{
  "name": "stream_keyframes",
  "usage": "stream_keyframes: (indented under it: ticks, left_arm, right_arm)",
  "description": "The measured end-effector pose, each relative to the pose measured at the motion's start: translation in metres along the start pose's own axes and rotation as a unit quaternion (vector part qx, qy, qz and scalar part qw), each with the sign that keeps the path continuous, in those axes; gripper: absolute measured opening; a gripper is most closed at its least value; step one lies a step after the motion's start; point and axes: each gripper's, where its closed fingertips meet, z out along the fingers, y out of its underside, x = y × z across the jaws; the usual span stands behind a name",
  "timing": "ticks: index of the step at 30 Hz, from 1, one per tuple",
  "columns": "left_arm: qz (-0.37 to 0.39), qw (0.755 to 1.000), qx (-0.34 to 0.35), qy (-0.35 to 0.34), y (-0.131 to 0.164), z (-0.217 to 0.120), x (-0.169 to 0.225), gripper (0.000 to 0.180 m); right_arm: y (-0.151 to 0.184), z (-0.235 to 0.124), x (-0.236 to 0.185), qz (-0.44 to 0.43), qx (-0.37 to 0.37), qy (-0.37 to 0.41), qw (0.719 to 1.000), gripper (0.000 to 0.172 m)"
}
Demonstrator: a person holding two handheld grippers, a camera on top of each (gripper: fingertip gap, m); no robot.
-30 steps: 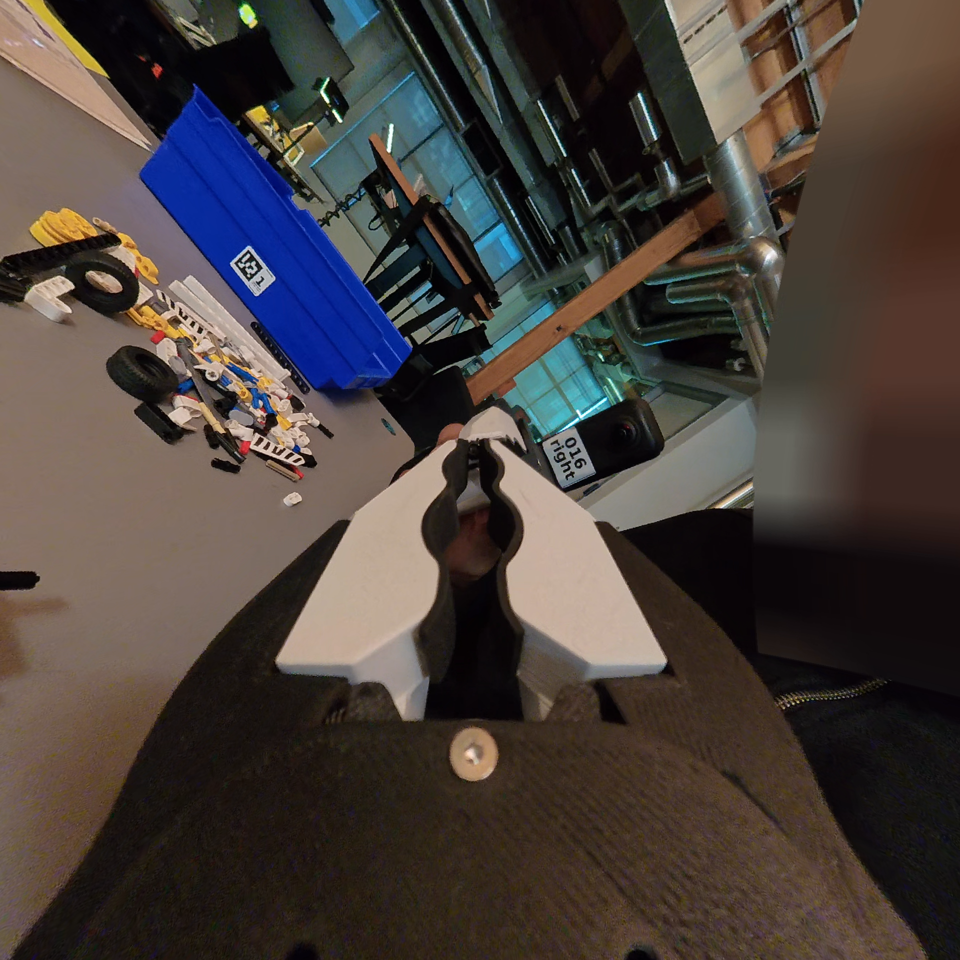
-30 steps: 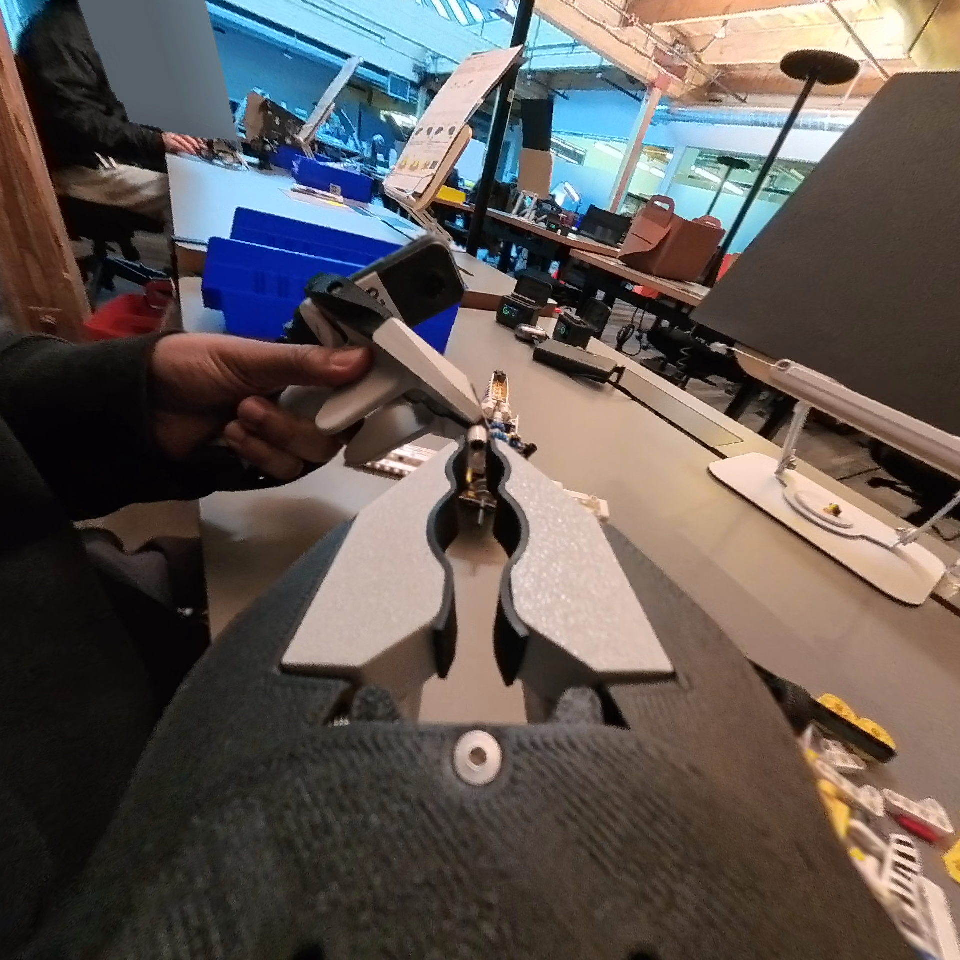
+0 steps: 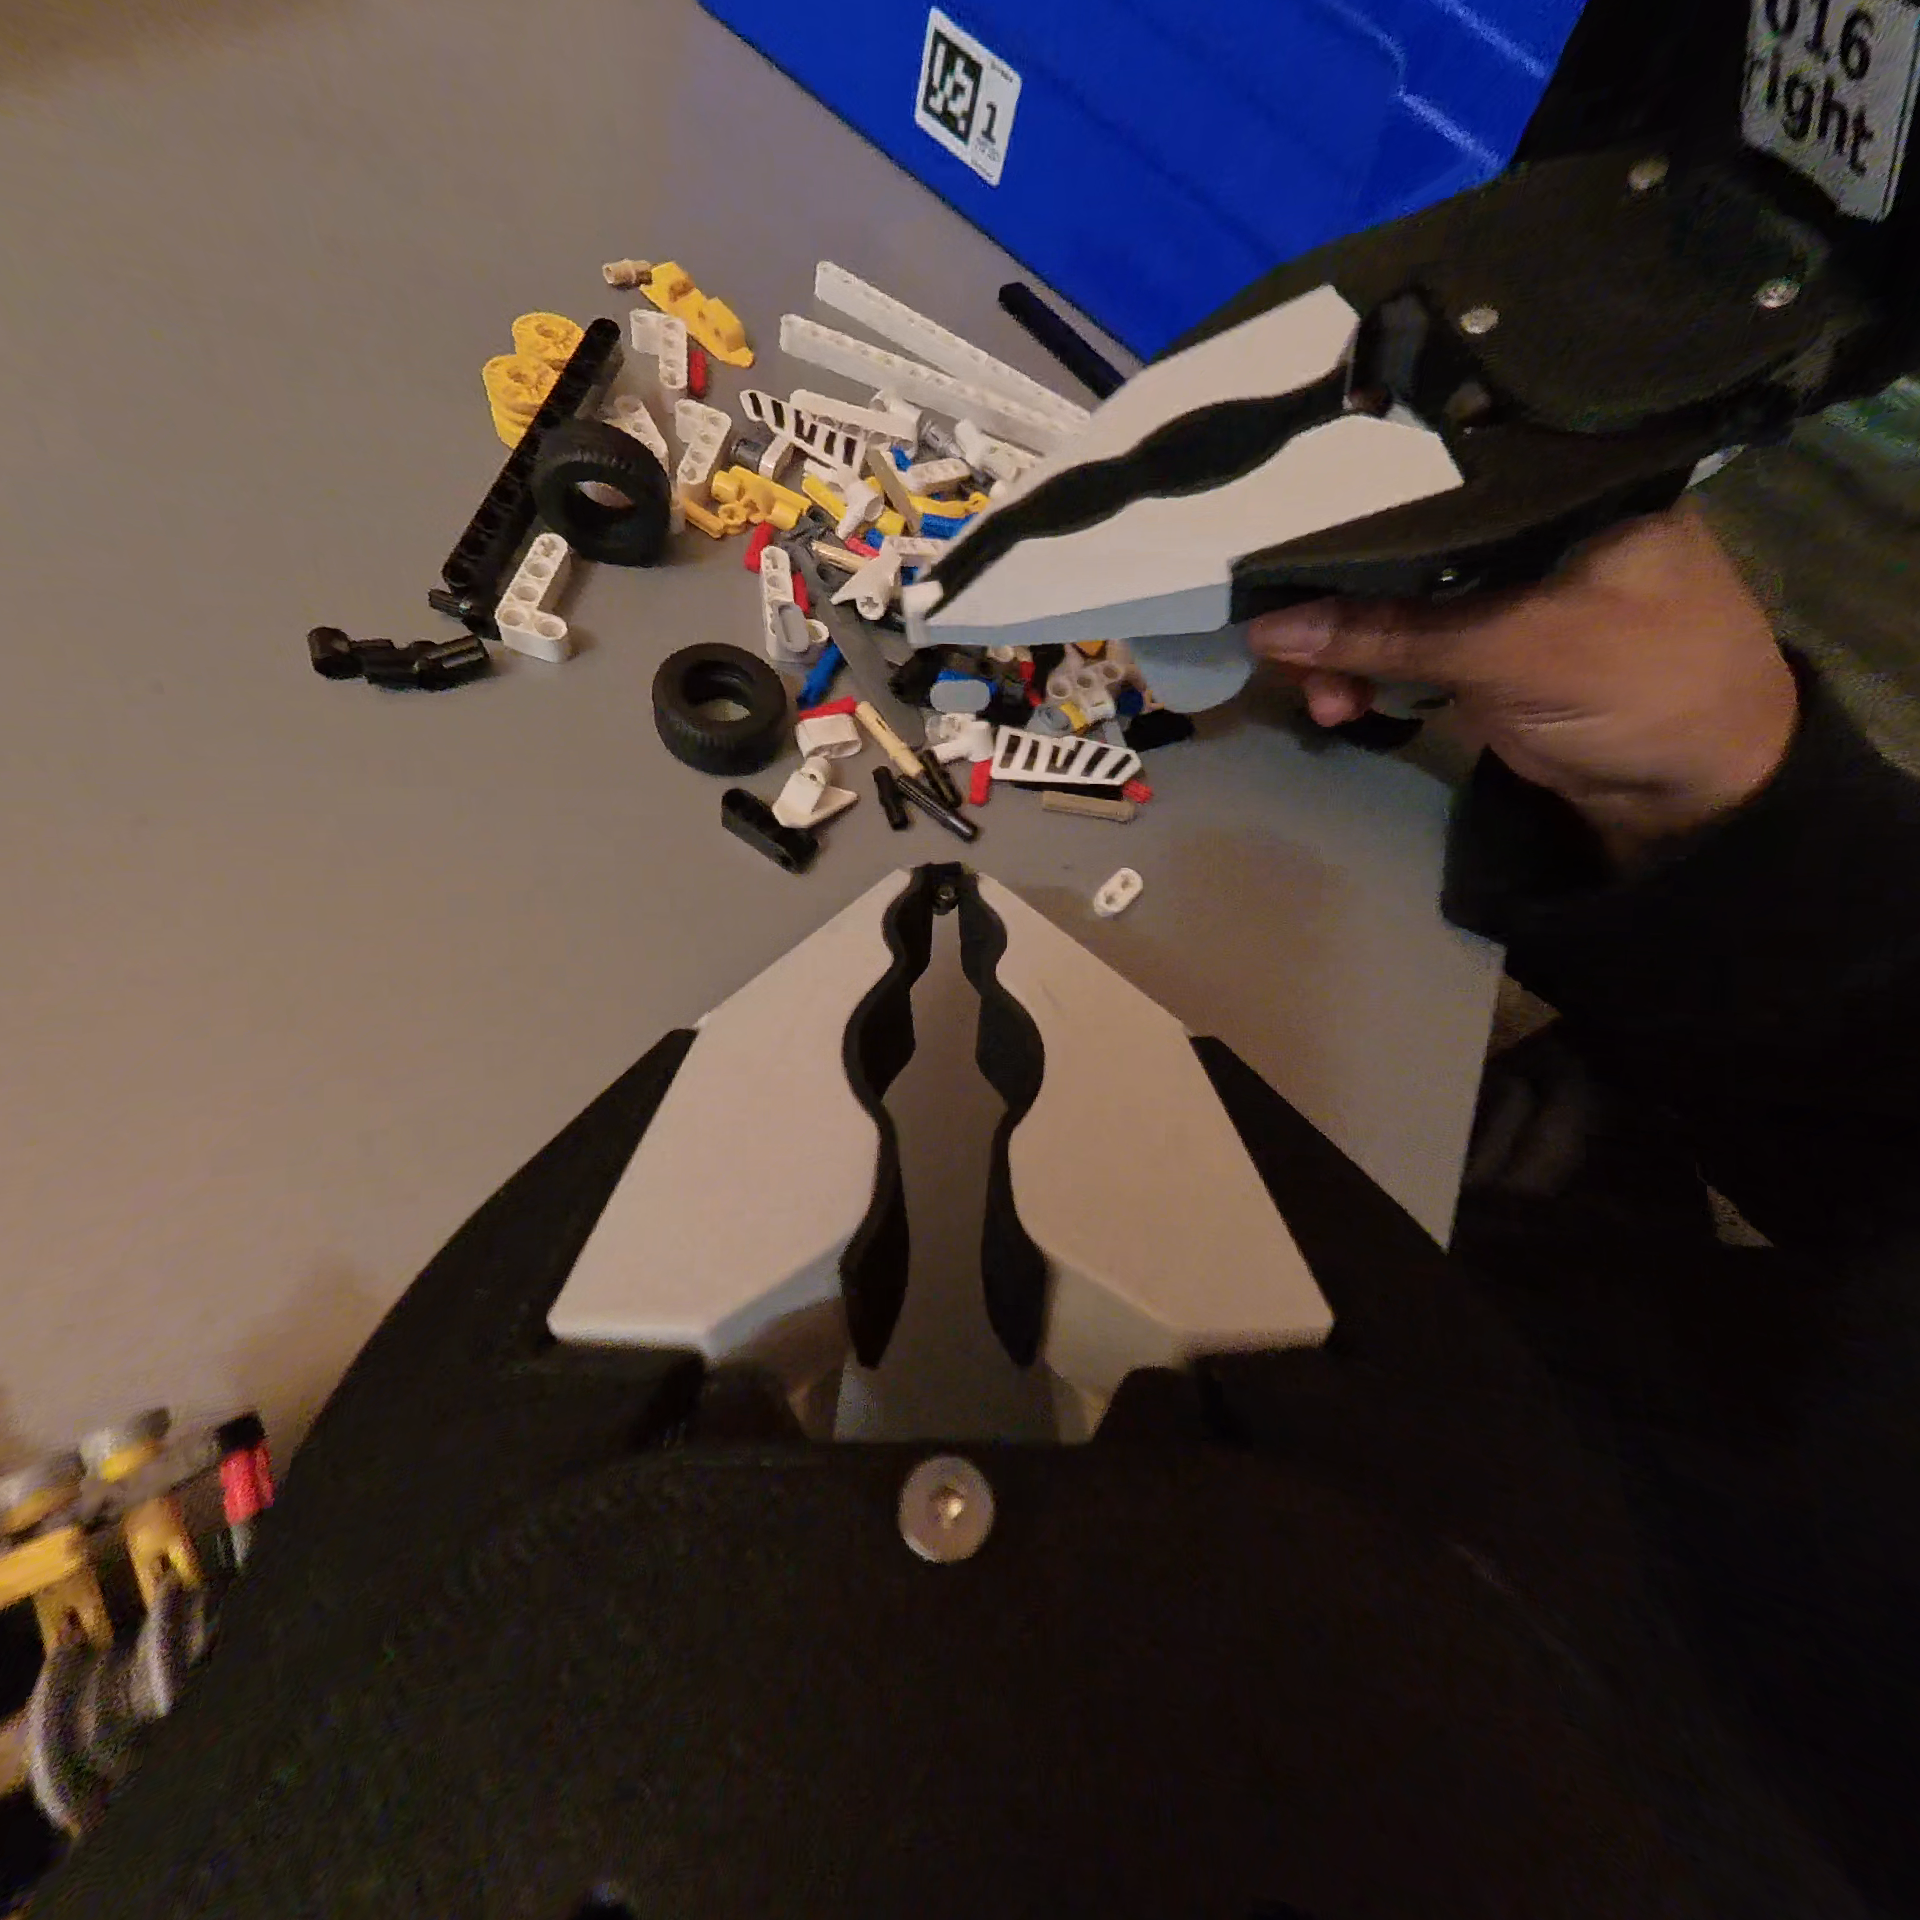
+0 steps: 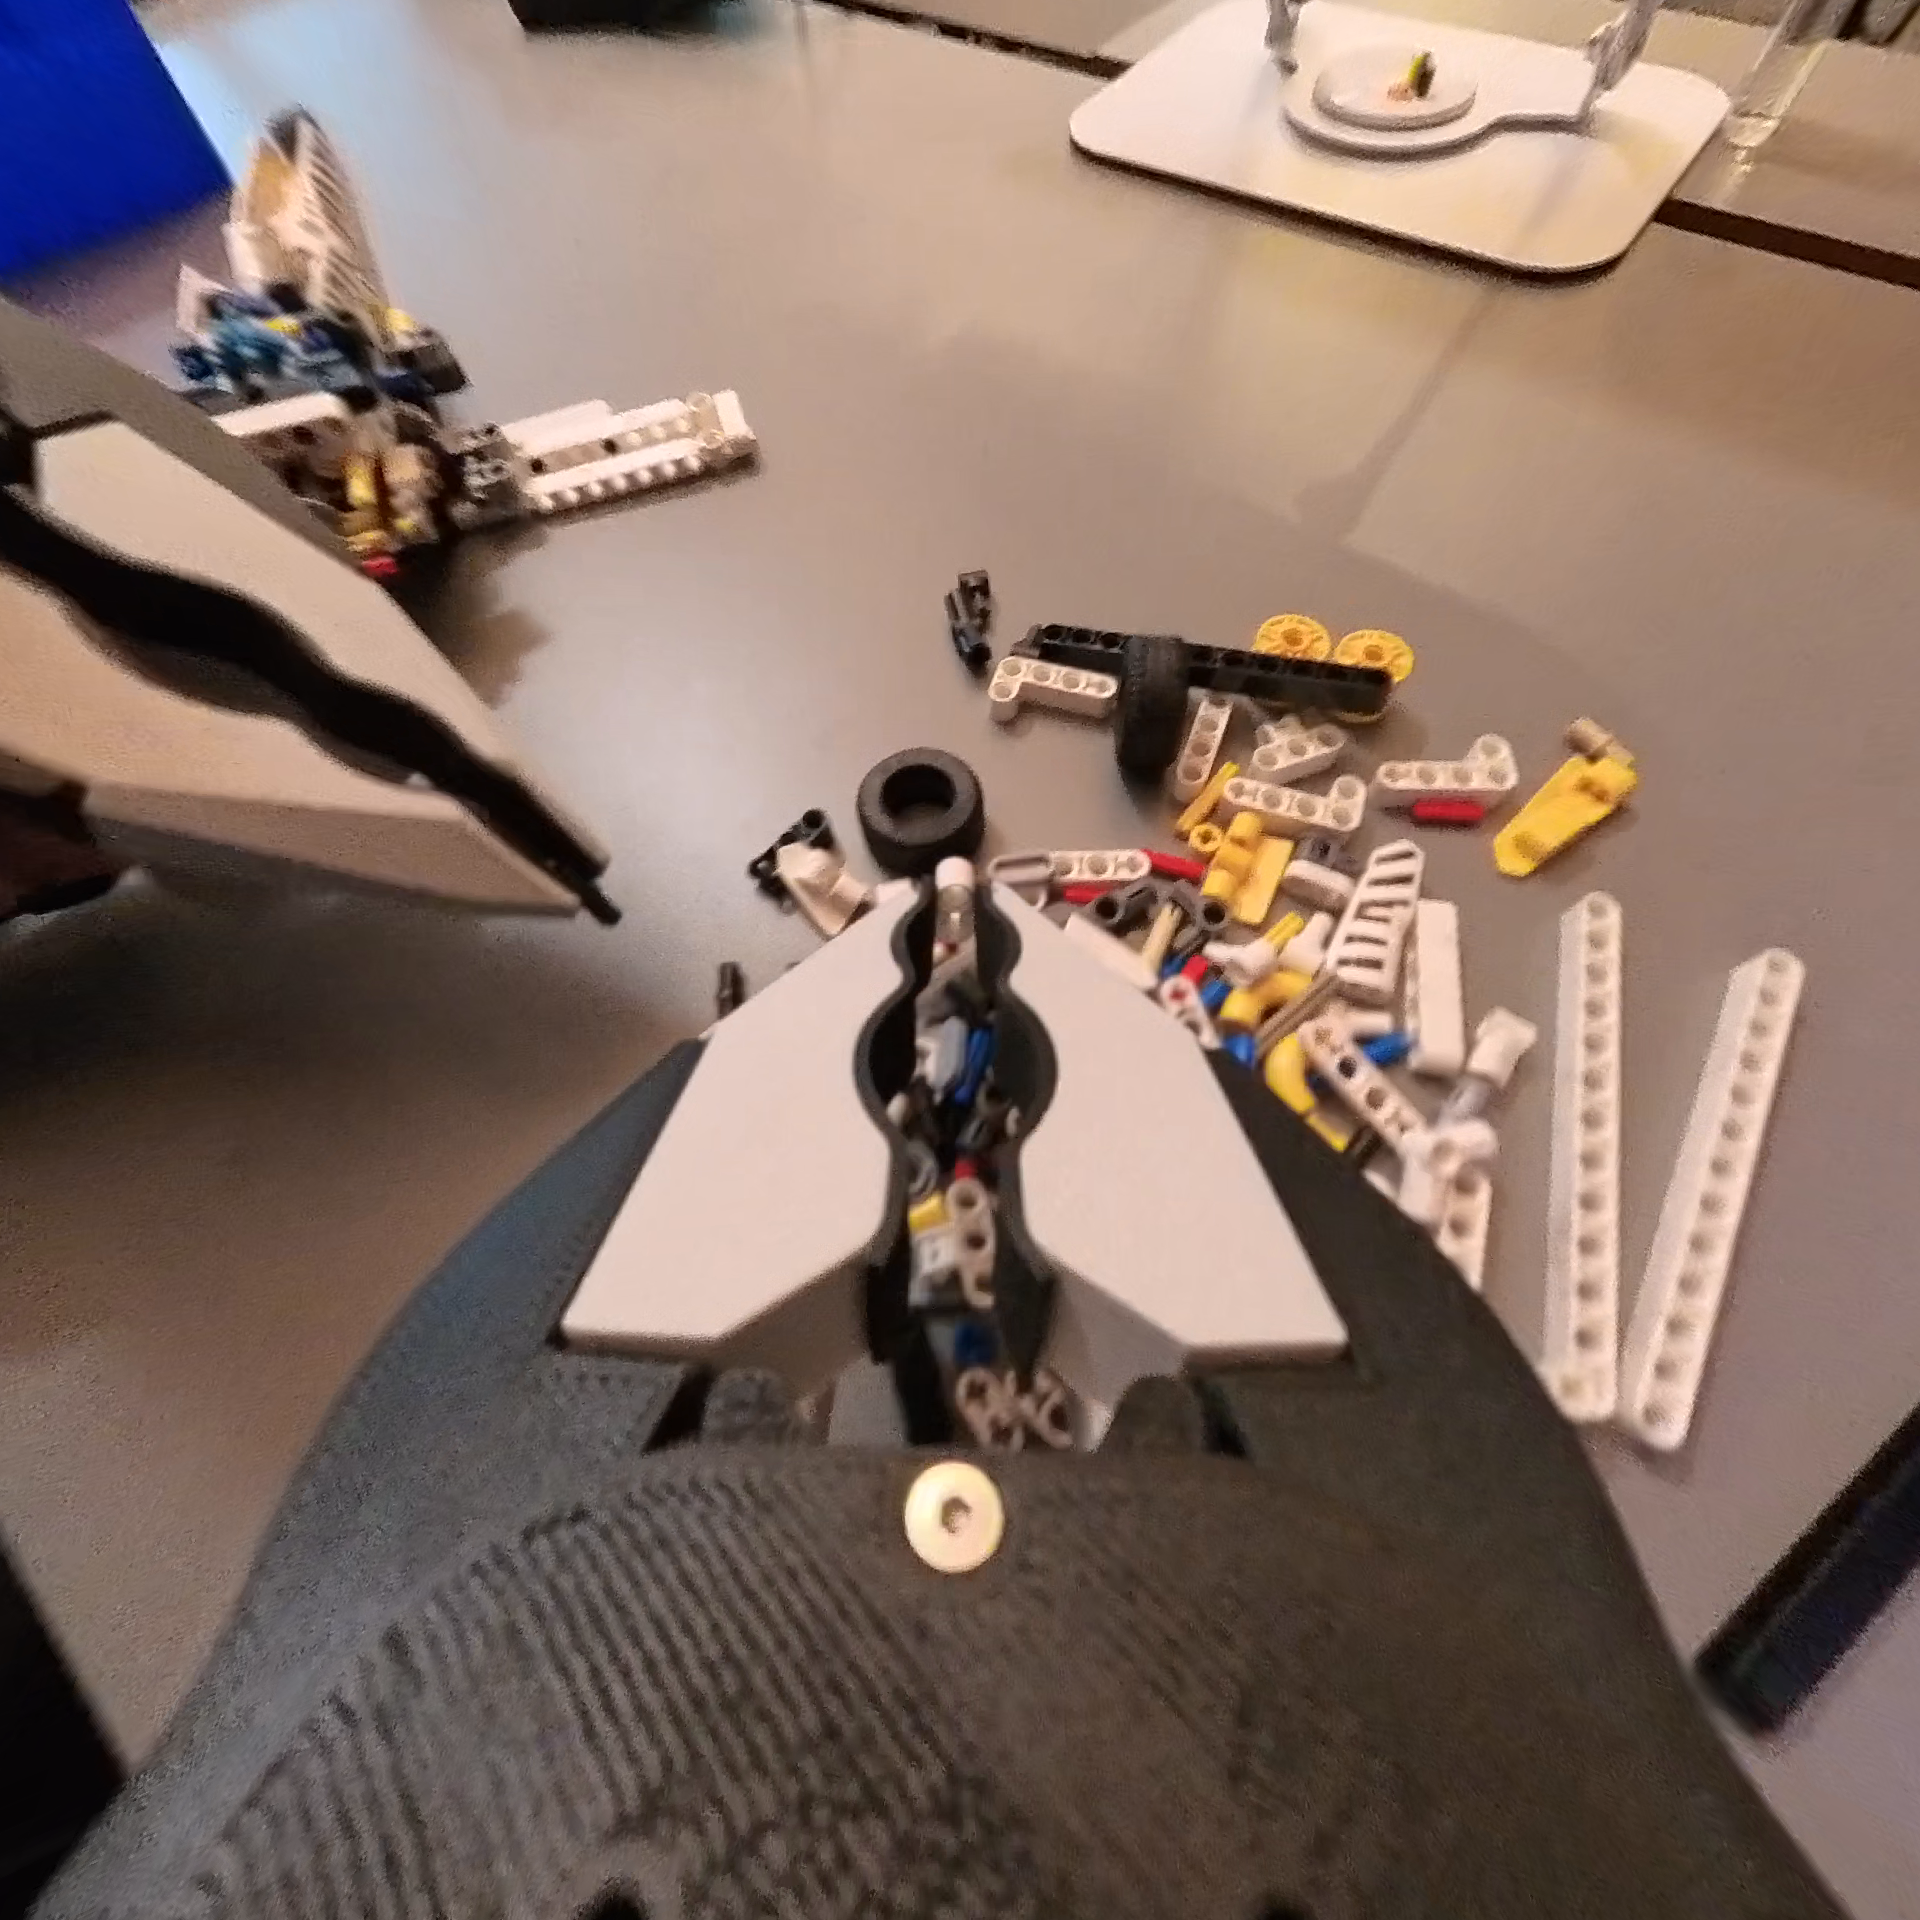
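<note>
Pinching small black pin [image 3: 943,896], left gripper [image 3: 940,883] jaws shut; right gripper [image 4: 954,894] jaws clamp white-grey pin [image 4: 954,883] over parts pile [image 4: 1299,935].

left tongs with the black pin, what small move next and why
Probably ease the left tongs toward the right tongs: one pinches a small black pin, the other a white peg, and their tips stand apart near the parts pile.

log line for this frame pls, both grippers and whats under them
left gripper: shut on small black pin | right gripper: shut on small white piece | below: loose brick pile, grey table
</note>
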Motion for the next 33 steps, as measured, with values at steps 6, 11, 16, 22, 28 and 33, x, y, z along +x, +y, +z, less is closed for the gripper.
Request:
stream_keyframes:
  ticks: [6,11,16,22,28,33]
  left_arm:
    - [-0.022,1.0,-0.019,0.003,0.005,0.014,-0.005,0.001]
    - [-0.037,0.999,-0.007,0.015,0.003,0.016,-0.007,0.001]
    - [-0.029,0.999,0.001,0.019,0.002,0.015,-0.005,0.013]
    - [-0.017,0.995,0.093,0.001,-0.018,-0.025,-0.007,0.02]
    - [-0.024,0.968,0.239,-0.072,-0.041,-0.132,-0.04,0.024]
    - [-0.043,0.905,0.382,-0.183,-0.032,-0.229,-0.089,0.02]
  right_arm:
    - [-0.013,0.027,0.018,-0.021,-0.028,0.018,0.999,0.005]
    - [-0.014,0.032,0.022,-0.028,-0.039,0.024,0.999,0.008]
    - [-0.013,0.027,0.034,-0.012,-0.036,0.052,0.998,0.015]
    - [-0.052,-0.012,0.026,-0.004,0.108,0.046,0.993,0.013]
    - [-0.082,-0.032,-0.016,-0.038,0.2,0.016,0.979,0.012]
    - [-0.096,-0.005,-0.063,-0.081,0.193,-0.039,0.977,0.017]
